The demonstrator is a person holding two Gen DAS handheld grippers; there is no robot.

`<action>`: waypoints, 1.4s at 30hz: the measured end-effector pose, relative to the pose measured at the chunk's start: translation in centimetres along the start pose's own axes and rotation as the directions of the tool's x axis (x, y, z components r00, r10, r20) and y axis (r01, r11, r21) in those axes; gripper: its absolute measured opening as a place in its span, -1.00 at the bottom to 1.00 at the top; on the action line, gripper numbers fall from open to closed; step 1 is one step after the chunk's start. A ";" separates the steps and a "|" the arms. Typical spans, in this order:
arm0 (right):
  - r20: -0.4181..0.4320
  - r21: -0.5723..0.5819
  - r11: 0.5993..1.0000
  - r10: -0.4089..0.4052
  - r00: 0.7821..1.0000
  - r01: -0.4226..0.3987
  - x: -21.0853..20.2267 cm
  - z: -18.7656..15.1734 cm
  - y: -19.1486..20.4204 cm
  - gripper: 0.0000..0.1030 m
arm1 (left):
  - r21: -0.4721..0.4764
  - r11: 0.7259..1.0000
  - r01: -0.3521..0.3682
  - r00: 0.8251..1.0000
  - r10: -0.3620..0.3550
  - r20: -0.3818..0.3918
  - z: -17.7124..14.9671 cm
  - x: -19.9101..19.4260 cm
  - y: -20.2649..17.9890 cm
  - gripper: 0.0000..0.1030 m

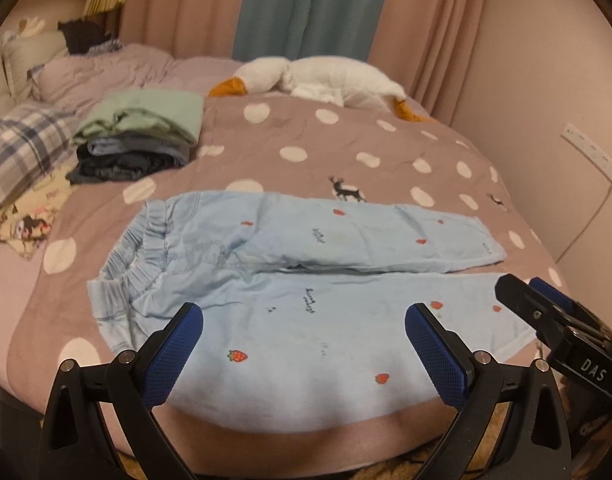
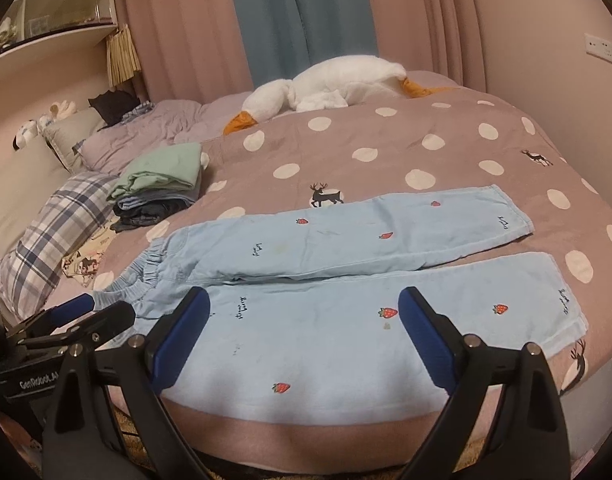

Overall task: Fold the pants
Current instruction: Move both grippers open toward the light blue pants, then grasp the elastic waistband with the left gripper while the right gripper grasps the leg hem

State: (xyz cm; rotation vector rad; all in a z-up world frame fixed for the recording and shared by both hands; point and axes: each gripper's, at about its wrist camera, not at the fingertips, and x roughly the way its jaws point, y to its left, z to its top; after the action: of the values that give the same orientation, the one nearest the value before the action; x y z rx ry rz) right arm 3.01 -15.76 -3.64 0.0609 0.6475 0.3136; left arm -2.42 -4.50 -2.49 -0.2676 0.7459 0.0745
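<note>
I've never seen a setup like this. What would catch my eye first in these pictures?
Probably the light blue pants with little strawberries, spread flat across the near edge of the polka-dot bedspread, both legs side by side. Two open claws hover just above them, the left claw and the right claw, holding nothing. Behind lies a white plush goose, and to the left a stack of folded clothes.

the left gripper (image 1: 304,322) points forward and tilts downward, its two blue-padded fingers (image 1: 174,356) spread wide with nothing pressed between them. the right gripper (image 2: 300,308) tilts downward the same way, its blue pads (image 2: 424,340) also standing wide apart and gripping nothing. each shows in the other's view, the right gripper (image 1: 546,312) at the right edge of the left wrist view and the left gripper (image 2: 86,316) at the left edge of the right wrist view, so the two hang side by side.
</note>
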 end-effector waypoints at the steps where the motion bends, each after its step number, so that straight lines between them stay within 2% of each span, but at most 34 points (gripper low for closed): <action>1: -0.016 -0.002 1.000 -0.005 1.000 0.005 0.4 0.2 -0.3 0.82 | -0.009 1.000 0.004 1.000 -0.004 -0.019 0.2 0.7 0.2 0.85; 6: -0.049 -0.032 0.999 -0.028 0.998 0.026 2.6 0.9 -0.8 0.78 | -0.028 1.000 -0.008 0.999 0.007 -0.051 0.9 2.7 0.8 0.84; 7: -0.017 -0.031 0.999 -0.023 1.000 0.023 2.8 1.1 -0.9 0.77 | -0.027 1.000 -0.011 0.998 0.010 -0.055 1.0 3.0 0.8 0.84; 10: -0.004 -0.024 0.999 -0.023 1.000 0.023 3.8 1.4 -1.2 0.73 | -0.033 0.999 -0.025 0.997 0.023 -0.070 1.3 3.7 1.2 0.83; 18: -0.042 -0.012 0.999 -0.034 0.999 0.033 5.9 1.7 -2.0 0.71 | -0.046 0.996 -0.071 0.994 0.067 -0.083 2.1 5.1 2.7 0.83; 22: -0.059 -0.023 0.999 -0.046 0.997 0.044 6.3 1.8 -1.9 0.71 | -0.057 0.996 -0.066 0.993 0.060 -0.101 2.3 5.6 3.2 0.68; 36: -0.127 -0.001 0.998 -0.063 0.990 0.064 7.6 2.0 -2.4 0.70 | -0.076 0.993 -0.090 0.989 0.081 -0.121 2.3 6.5 4.7 0.68; 38: -0.135 0.001 0.998 -0.064 0.989 0.065 7.7 1.9 -2.5 0.70 | -0.078 0.991 -0.113 0.988 0.103 -0.117 2.2 6.6 5.5 0.68; 42: -0.155 0.007 0.997 -0.080 0.985 0.082 8.3 1.7 -3.1 0.68 | -0.109 0.971 -0.211 0.969 0.193 -0.156 1.0 7.3 8.7 0.68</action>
State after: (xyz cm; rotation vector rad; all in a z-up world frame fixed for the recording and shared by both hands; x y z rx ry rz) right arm 11.04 -16.09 -7.61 0.0226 0.8041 0.2370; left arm 2.17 3.97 -8.55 -0.3179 0.9126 0.2991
